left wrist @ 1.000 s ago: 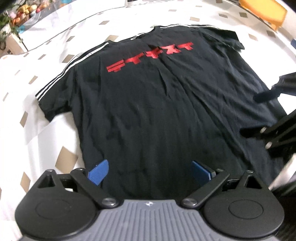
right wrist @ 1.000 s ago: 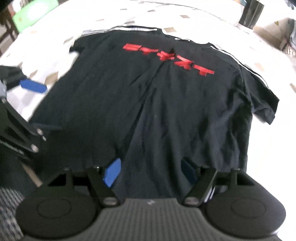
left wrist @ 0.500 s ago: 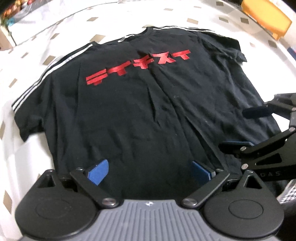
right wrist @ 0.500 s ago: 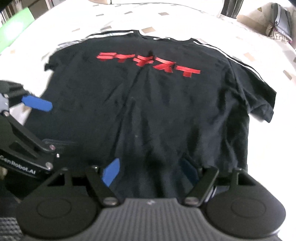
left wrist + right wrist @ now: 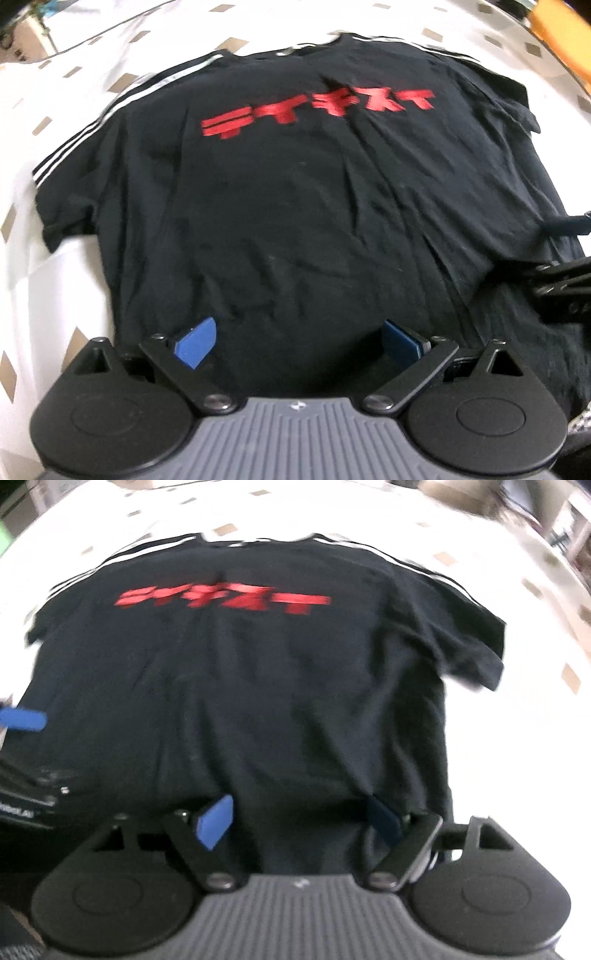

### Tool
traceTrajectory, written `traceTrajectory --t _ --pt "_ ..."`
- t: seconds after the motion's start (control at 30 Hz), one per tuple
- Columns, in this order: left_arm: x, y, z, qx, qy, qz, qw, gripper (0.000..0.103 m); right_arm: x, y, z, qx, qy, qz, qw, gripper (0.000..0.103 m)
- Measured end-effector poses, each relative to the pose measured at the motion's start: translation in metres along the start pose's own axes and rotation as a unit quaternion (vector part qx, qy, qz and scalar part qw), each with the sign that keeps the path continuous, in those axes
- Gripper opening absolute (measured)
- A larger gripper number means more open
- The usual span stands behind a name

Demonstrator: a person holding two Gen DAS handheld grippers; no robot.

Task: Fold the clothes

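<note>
Grippers are dropping toward the hem of the black T-shirt lying flat on the patterned sheet; right gripper is spreading wider, left gripper spread, both empty, grasp looking imminent

Bare sheet beside shirt — other gripper alongside
</note>
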State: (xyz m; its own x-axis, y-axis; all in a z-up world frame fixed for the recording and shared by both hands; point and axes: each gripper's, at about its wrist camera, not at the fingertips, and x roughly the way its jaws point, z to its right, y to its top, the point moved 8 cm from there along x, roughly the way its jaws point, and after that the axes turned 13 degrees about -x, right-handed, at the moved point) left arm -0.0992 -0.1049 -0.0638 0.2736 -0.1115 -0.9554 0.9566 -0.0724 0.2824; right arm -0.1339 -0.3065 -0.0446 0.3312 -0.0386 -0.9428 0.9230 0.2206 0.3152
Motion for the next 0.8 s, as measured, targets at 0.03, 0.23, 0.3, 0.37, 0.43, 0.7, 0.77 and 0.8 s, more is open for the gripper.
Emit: traceTrajectory --t 0.03,0.23,0.3,0.37,0.43,0.7,0.77,0.8 --pt "0.0 0.002 -0.003 -0.005 0.003 0.001 1.0 0.098 0.0 -0.001 0.006 0.007 -0.011 -0.002 1.0 0.08" --pt "0.003 0.009 -0.019 -0.033 0.016 0.004 0.9993 0.101 0.003 -0.007 0.03 0.07 -0.009 -0.014 0.997 0.08" --pt "0.003 0.01 -0.026 -0.043 0.02 0.003 0.9988 0.103 0.002 -0.007 0.033 0.074 -0.02 -0.013 0.997 0.08" --pt "0.004 0.013 -0.031 -0.052 0.024 0.003 0.9983 0.103 0.0 -0.006 0.038 0.07 -0.045 -0.013 0.996 0.081" --pt "0.004 0.014 -0.033 -0.055 0.027 0.005 0.9981 0.103 -0.001 -0.006 0.043 0.075 -0.055 -0.013 0.996 0.081" --pt "0.001 0.018 -0.053 -0.088 0.043 0.011 0.9952 0.103 -0.001 -0.006 0.048 0.086 -0.059 -0.018 0.994 0.081" --pt "-0.003 0.016 -0.056 -0.085 0.053 0.019 0.9948 0.103 -0.004 -0.003 0.05 0.088 -0.066 -0.012 0.994 0.079" --pt "-0.004 0.016 -0.059 -0.083 0.059 0.022 0.9945 0.103 -0.006 -0.002 0.051 0.087 -0.07 -0.006 0.994 0.079"
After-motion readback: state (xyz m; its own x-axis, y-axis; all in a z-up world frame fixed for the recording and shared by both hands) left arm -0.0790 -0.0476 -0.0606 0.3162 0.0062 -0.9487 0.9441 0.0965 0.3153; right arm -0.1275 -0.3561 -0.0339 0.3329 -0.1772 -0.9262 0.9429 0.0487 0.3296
